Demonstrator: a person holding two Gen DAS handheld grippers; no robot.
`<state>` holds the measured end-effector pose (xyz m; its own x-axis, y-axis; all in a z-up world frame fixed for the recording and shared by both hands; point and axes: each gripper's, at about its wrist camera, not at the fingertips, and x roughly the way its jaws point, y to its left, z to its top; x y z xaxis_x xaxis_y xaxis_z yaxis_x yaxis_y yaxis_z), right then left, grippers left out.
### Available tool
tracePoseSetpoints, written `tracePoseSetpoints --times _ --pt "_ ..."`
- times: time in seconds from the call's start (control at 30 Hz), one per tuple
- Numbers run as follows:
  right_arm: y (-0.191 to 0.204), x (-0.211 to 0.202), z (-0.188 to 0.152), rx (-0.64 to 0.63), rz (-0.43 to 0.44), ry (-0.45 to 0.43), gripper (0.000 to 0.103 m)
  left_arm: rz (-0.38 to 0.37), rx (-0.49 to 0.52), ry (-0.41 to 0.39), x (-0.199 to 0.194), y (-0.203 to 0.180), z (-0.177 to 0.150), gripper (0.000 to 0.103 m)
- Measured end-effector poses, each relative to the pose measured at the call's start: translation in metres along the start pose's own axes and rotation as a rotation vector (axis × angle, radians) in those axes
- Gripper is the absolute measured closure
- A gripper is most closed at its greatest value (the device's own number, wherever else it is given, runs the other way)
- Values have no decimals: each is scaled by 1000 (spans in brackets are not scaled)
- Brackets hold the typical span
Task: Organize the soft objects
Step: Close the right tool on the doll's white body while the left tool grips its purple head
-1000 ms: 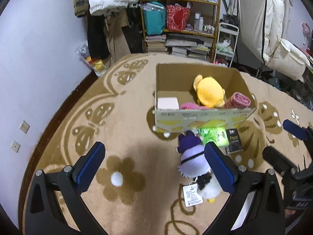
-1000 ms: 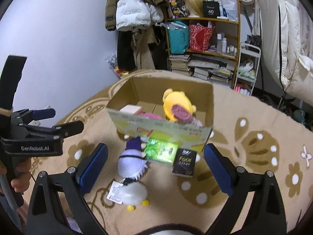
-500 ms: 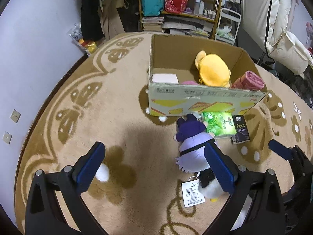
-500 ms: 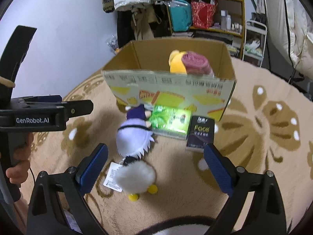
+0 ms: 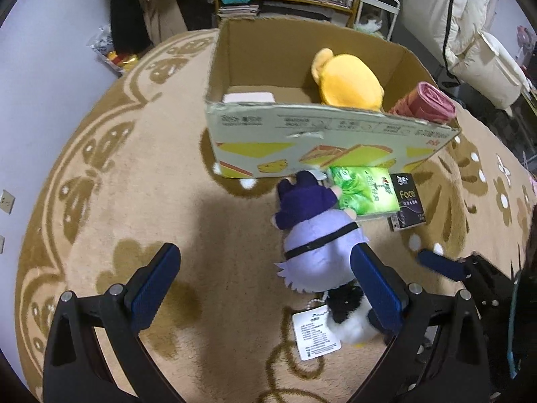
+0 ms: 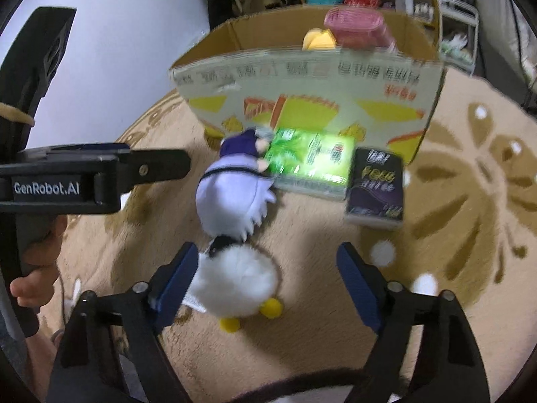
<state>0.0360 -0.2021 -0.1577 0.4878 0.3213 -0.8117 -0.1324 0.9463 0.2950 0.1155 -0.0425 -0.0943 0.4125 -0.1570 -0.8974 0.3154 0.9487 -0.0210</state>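
Beige carpet [image 5: 141, 201] with brown flower pattern carries everything. Open cardboard box [image 5: 322, 147] stands on it, toward the far side. Inside the box: a yellow plush [image 5: 347, 82], a pink rolled cloth [image 5: 426, 102] at the right corner, a white flat pack [image 5: 248, 97] at the left.

Against the box's near wall lie a green tissue pack [image 5: 364, 193] and, just right of it, a dark tissue pack [image 5: 409, 206]. A purple plush doll [image 5: 319, 241] lies on the carpet in front of the box, its dark hat touching the green pack. A white fluffy toy [image 6: 238, 285] with yellow feet lies at the doll's near end, a paper tag [image 5: 315, 336] beside it.

Left gripper [image 5: 265, 288]: jaws spread wide, nothing between them; the right pad sits over the doll's edge.

Right gripper [image 6: 268, 282]: jaws have just been closing, released all the same; the white fluffy toy lies between them, against the left pad, well clear of the right pad. View blurred.
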Motion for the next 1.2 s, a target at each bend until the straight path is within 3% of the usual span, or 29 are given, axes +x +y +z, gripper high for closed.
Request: tracePoseSetpoints --times 0.2,0.33,0.43,0.5,0.63,0.67,0.77,1.0,1.13,1.2 --pt "-6 19 -8 18 53 87 28 -47 20 40 15 -7 1 3" --pt "-11 27 -9 61 111 94 39 -65 28 64 24 -10 2 3" --pt "-9 28 -6 49 150 101 59 -79 35 84 31 -13 3 3" --pt "-7 28 -6 57 198 108 79 -83 47 92 35 -16 4 3" --pt "-1 23 -5 25 155 75 85 -92 62 106 43 -21 5 3" --pt "-2 20 -3 30 145 59 102 -96 63 111 45 -22 6 3" --pt "-10 17 3 45 90 42 101 -105 61 126 53 -24 8 3" --pt "-26 17 8 83 60 29 102 -139 38 165 74 -27 12 3" --pt "-31 11 11 92 38 3 102 -137 33 170 77 -27 11 21" --pt "-35 8 13 102 32 -8 102 -181 18 182 79 -28 12 29"
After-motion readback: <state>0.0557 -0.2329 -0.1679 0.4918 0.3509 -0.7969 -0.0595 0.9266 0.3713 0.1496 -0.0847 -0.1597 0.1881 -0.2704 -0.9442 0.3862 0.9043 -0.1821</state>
